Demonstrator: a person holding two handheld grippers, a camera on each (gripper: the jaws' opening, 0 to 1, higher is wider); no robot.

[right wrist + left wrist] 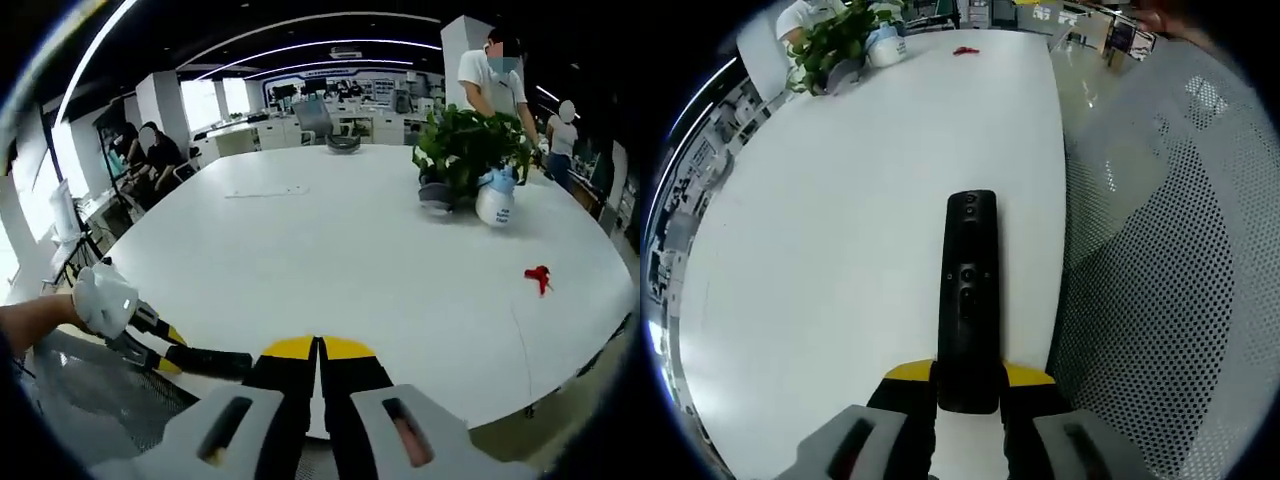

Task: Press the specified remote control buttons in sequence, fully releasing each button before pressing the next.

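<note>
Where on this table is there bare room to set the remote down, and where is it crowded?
Most of the white table is bare: the wide stretch between the remote, held in the left gripper, and the potted plant. The far corner is crowded with the plant, a white spray bottle and a small red object. The right gripper is shut, holding nothing.

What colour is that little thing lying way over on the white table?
Red. The small red object shows best in the right gripper view, lying on the white table.
</note>
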